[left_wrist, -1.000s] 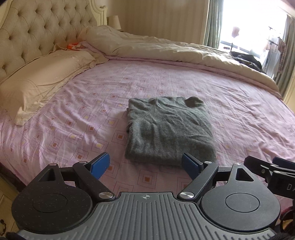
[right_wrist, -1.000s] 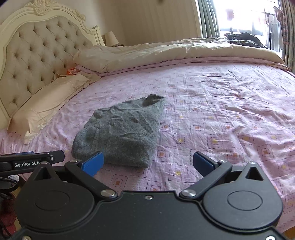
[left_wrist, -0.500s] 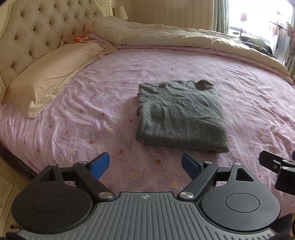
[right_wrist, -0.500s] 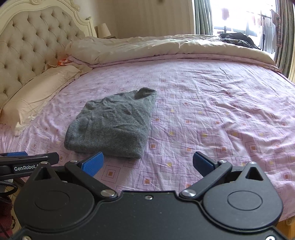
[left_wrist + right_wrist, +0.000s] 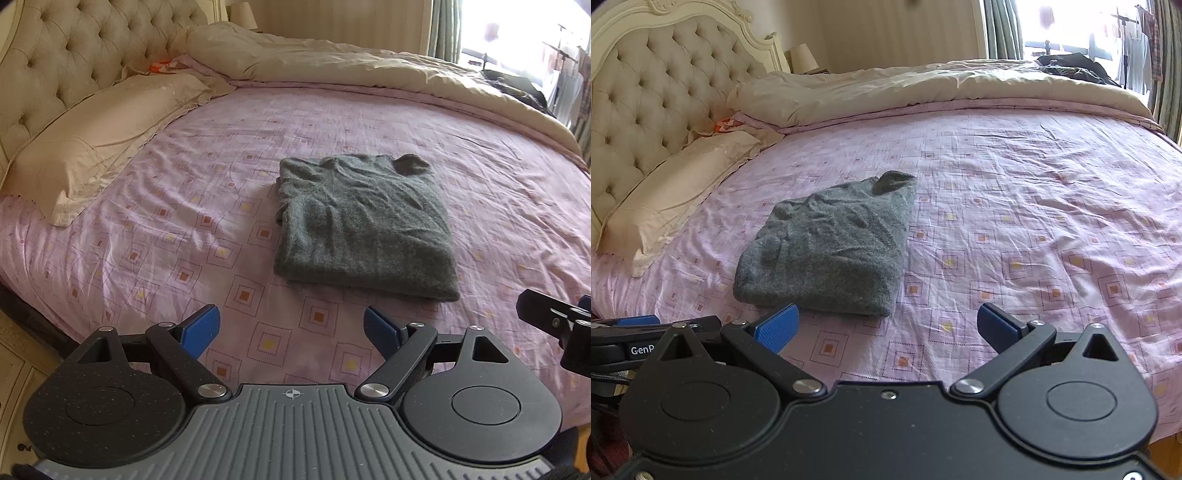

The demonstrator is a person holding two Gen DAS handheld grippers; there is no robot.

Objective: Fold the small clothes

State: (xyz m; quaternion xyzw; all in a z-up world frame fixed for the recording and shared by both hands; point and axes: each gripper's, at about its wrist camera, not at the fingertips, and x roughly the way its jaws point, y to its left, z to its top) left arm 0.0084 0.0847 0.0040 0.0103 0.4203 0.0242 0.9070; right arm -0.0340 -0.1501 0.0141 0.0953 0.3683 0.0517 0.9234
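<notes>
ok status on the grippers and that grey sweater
Left gripper open, empty. Right gripper open, empty. Grey sweater folded flat on bed sheet, untouched. Nothing in the way.

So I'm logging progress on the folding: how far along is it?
Done: the grey sweater lies folded into a compact rectangle on the pink bedsheet. In hand: nothing; left gripper and right gripper are both open and empty, short of it. Left: no other unfolded small garment clearly visible.

Pink patterned sheet (image 5: pixel 184 229); beige pillow (image 5: pixel 99 129) near tufted headboard (image 5: pixel 646 96); cream duvet (image 5: pixel 923 88) bunched behind.
</notes>
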